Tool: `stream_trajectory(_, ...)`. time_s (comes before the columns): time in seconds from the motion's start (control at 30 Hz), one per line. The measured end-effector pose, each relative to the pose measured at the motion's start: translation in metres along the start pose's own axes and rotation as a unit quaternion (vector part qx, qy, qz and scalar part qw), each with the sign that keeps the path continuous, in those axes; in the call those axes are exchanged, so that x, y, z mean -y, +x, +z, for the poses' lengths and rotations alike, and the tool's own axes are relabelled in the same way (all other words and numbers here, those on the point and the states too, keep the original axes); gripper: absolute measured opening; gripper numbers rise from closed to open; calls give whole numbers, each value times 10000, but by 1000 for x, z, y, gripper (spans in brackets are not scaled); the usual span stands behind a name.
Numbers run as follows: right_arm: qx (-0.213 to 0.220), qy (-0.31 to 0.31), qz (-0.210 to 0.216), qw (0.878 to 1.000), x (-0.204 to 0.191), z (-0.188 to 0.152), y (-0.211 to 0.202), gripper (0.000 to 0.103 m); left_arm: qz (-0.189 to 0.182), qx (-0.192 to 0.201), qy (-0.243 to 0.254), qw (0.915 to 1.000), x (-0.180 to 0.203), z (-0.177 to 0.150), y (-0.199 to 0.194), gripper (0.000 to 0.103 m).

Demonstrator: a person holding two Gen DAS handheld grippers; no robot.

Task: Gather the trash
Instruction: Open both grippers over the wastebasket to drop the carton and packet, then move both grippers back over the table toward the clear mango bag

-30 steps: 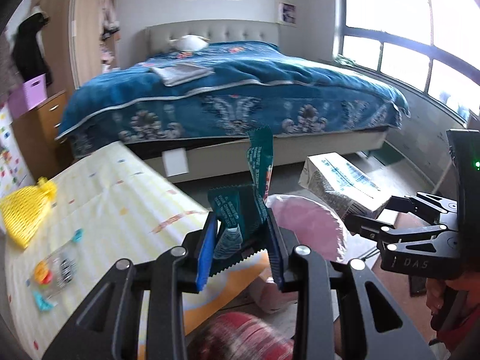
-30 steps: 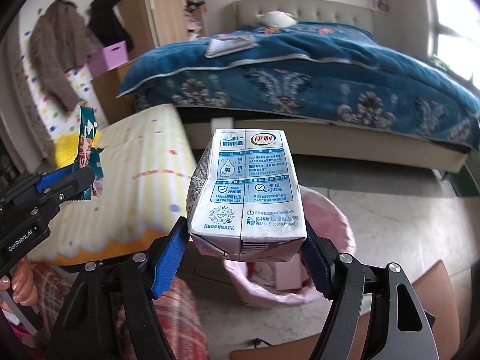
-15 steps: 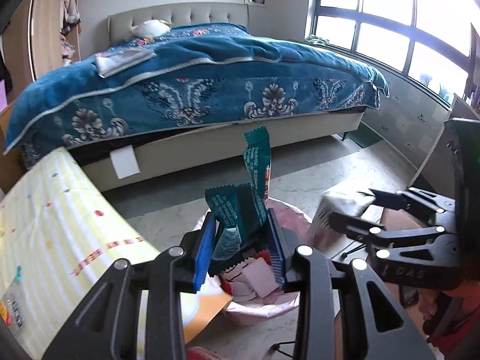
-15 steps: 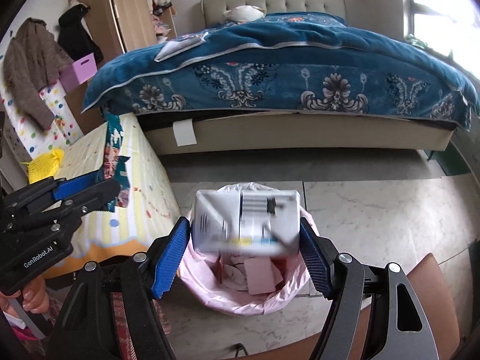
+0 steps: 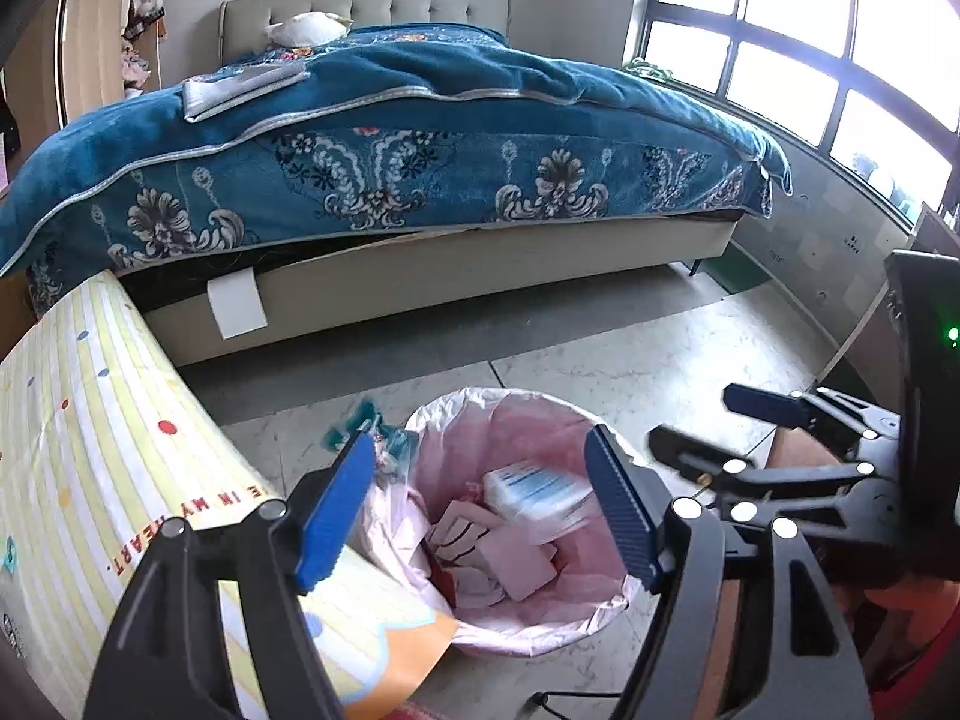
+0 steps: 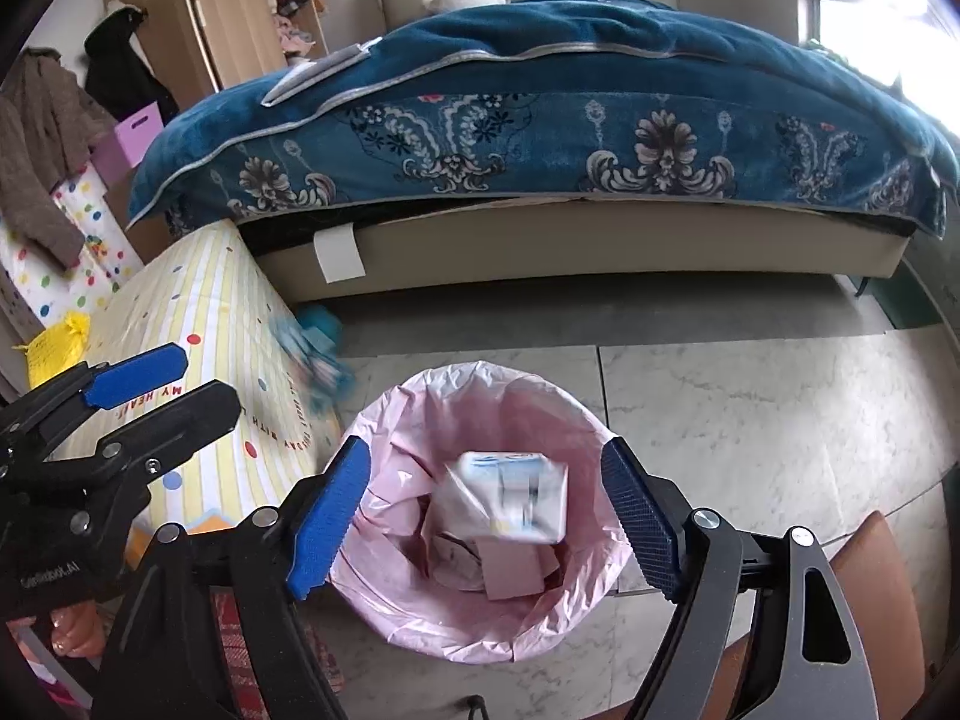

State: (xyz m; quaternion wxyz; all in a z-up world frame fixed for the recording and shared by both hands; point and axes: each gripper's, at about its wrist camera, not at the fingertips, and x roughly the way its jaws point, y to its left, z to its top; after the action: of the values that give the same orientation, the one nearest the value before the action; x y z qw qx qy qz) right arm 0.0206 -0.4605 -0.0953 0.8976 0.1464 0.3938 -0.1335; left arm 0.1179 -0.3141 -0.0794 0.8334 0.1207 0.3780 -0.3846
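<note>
A bin with a pink liner [image 5: 600,618] [image 6: 384,612] stands on the floor below both grippers. A white and blue milk carton [image 5: 531,495] [image 6: 507,495], blurred, sits inside it on other pink and white trash. A green wrapper [image 5: 366,426] [image 6: 318,360], blurred, hangs in the air at the bin's left rim, beside the table edge. My left gripper [image 5: 480,510] is open and empty; it also shows in the right wrist view [image 6: 159,387]. My right gripper [image 6: 486,516] is open and empty; it also shows in the left wrist view [image 5: 729,423].
A table with a yellow striped cloth [image 5: 90,480] [image 6: 204,324] stands left of the bin. A bed with a blue cover [image 5: 390,150] [image 6: 570,120] lies behind. A yellow net bag [image 6: 57,348] lies on the table. The floor is marble tile [image 6: 750,396].
Both grippers opened. The milk carton dropped from my right gripper into the bin. The green wrapper left my left gripper and is falling by the bin's left rim.
</note>
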Motion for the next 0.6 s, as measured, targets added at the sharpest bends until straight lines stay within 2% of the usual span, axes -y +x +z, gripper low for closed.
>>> stream_trajectory(0.33,133,301,-47,9994,8,-5,-18,79,-348,206,-160,9991,-10,-1,-28,70)
stream_trajectory(0.43,270,298,-10,9992,7,-8,-31,79,-236,339,-240,9989,-16,-1,-45,70)
stream_trajectory(0.6,369,224,142,9990,-2,-10,-44,79,243,559,-394,9974,-31,-10,-79,70)
